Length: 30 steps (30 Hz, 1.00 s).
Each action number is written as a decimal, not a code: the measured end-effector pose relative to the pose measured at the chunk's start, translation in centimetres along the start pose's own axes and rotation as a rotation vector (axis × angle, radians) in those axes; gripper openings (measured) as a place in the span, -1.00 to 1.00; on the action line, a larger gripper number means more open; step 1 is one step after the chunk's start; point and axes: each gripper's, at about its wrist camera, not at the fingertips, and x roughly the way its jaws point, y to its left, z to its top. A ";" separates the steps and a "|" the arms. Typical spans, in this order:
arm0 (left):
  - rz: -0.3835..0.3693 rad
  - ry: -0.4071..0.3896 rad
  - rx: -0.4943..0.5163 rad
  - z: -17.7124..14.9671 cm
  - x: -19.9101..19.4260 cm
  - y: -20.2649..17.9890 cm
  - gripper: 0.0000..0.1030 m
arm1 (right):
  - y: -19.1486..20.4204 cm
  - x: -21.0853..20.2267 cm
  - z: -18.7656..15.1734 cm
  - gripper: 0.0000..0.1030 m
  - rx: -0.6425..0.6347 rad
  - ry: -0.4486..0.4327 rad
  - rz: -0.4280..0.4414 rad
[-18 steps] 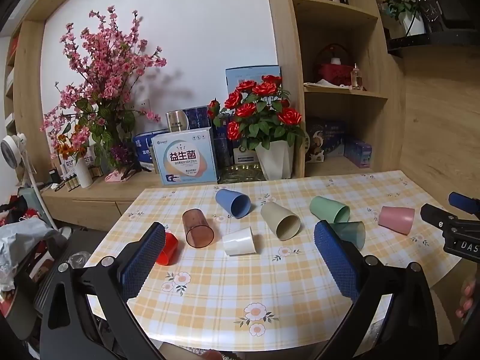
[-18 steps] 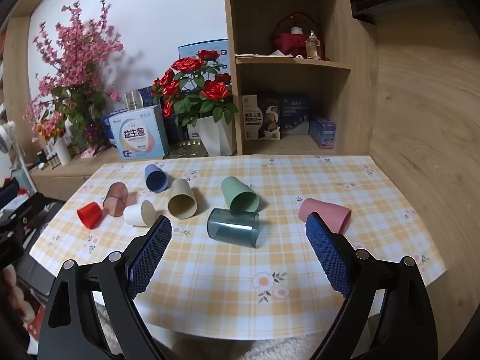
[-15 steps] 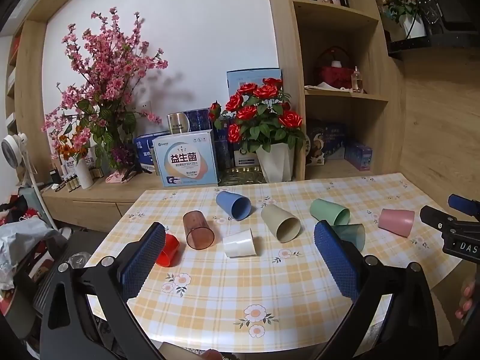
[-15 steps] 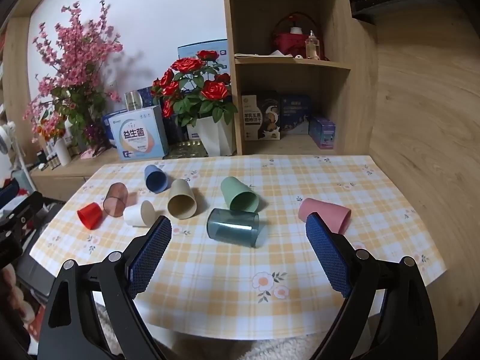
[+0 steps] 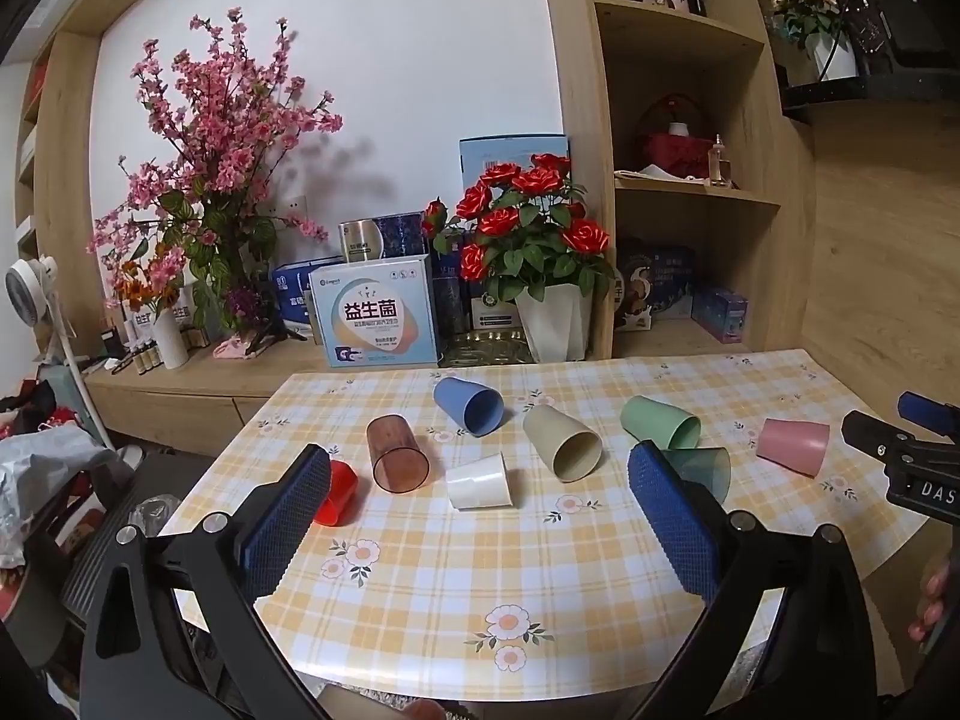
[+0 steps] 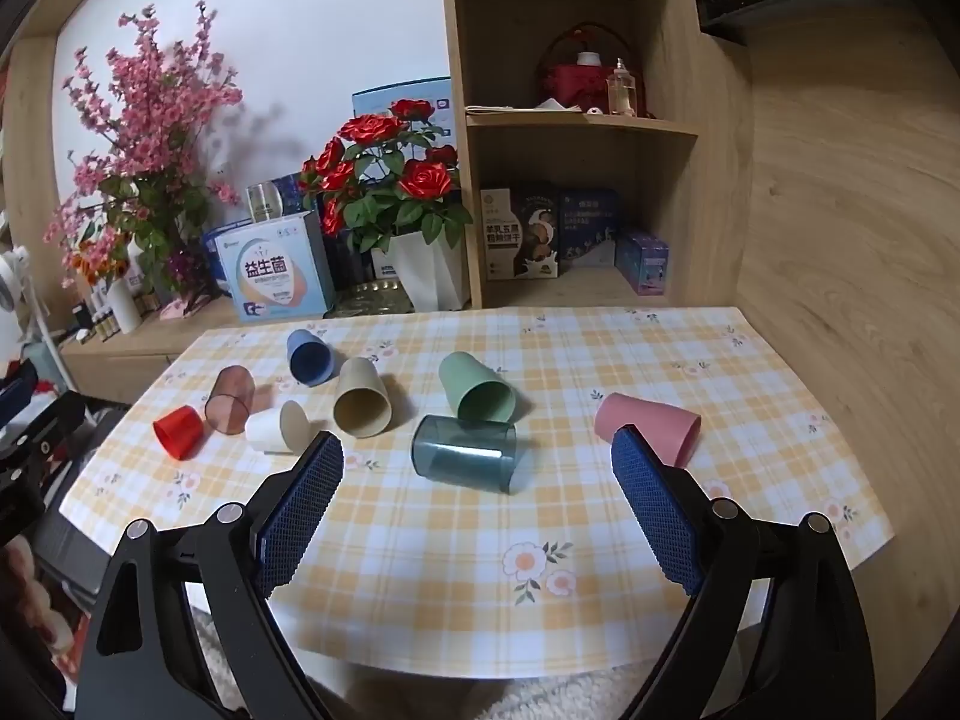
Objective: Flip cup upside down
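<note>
My left gripper (image 5: pixel 480 516) is spread wide with nothing between its blue pads, held back over the near edge of the table (image 5: pixel 456 618). My right gripper (image 6: pixel 477 504) is just as wide apart and just as empty, hanging off the near edge too.

All eight cups lie on their sides, none yet turned rim-down. Nearest my right tool is the teal cup (image 6: pixel 465 453), with the green cup (image 6: pixel 477 387) just behind it and the pink cup (image 6: pixel 651 423) off by my right pad. Ahead of my left tool lies the white cup (image 5: pixel 479 482), with the brown cup (image 5: pixel 397 461) and red cup (image 5: pixel 336 492) to its left, the beige cup (image 5: pixel 562 443) to its right, and the blue cup (image 5: pixel 469 405) behind.

I judge the main risk is rolling: a cup on its side, nudged by one pad before the other meets it, could trundle into its neighbour or off the slick cloth. The teal and green cups are crowded close, so a wide jaw could knock both. The rose pot (image 5: pixel 555 324) stands well behind, out of my way.
</note>
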 end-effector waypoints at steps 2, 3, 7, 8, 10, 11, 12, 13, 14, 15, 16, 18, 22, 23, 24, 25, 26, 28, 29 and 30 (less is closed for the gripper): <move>-0.002 0.004 0.000 -0.1 0.0 0.0 0.88 | 0.0 0.0 0.0 0.71 0.000 0.000 -0.001; -0.001 0.005 0.000 -0.1 0.0 0.0 0.88 | 0.0 0.0 0.0 0.71 0.001 0.000 0.000; -0.002 0.005 -0.001 -0.2 0.0 0.1 0.88 | 0.0 0.0 0.0 0.71 0.001 0.001 0.000; -0.001 0.004 -0.001 -0.2 0.0 0.1 0.88 | 0.0 0.0 0.0 0.71 0.001 0.001 0.000; -0.002 0.004 -0.001 -0.3 0.0 0.1 0.88 | 0.0 0.0 -0.1 0.71 0.001 0.001 0.000; -0.002 0.004 -0.001 -0.3 0.0 0.1 0.88 | 0.0 0.0 -0.1 0.71 0.001 0.001 0.000; -0.002 0.003 -0.001 -0.3 0.0 0.1 0.88 | 0.0 0.0 -0.1 0.71 0.001 0.001 0.000; -0.002 0.004 -0.001 -0.3 0.0 0.1 0.88 | -0.1 0.0 -0.1 0.71 0.002 0.002 0.000; -0.002 0.004 -0.001 -0.3 0.0 0.2 0.88 | -0.1 0.0 -0.1 0.71 0.002 0.002 0.000; -0.001 0.003 -0.001 -0.3 0.0 0.2 0.88 | -0.1 0.0 -0.1 0.71 0.002 0.002 0.001; -0.001 0.001 -0.002 -0.3 0.0 0.2 0.88 | -0.1 0.0 -0.1 0.71 0.002 0.002 0.001; 0.000 -0.001 -0.004 -0.2 0.0 0.3 0.88 | -0.1 -0.1 -0.1 0.71 0.002 0.002 0.001; 0.008 -0.014 -0.009 -0.5 -0.2 0.5 0.88 | -0.1 0.0 -0.1 0.71 0.003 0.002 0.001; 0.009 -0.018 -0.011 -0.5 -0.3 0.5 0.88 | -0.1 0.0 -0.1 0.71 0.004 0.002 0.000; 0.010 -0.021 -0.012 -0.5 -0.4 0.5 0.88 | -0.1 -0.1 -0.1 0.71 0.004 0.002 0.000; 0.012 -0.024 -0.015 -0.5 -0.4 0.6 0.88 | -0.1 0.0 -0.1 0.71 0.004 0.003 0.001; 0.013 -0.028 -0.017 -0.4 -0.5 0.6 0.88 | -0.1 0.0 -0.1 0.71 0.004 0.003 0.001; 0.014 -0.032 -0.018 -0.4 -0.6 0.5 0.88 | -0.1 0.0 -0.1 0.71 0.004 0.003 0.001; 0.013 -0.032 -0.017 -0.4 -0.6 0.4 0.88 | -0.1 0.0 -0.1 0.71 0.004 0.003 0.001; 0.014 -0.030 -0.015 -0.4 -0.6 0.4 0.88 | -0.1 0.0 -0.1 0.71 0.004 0.002 0.001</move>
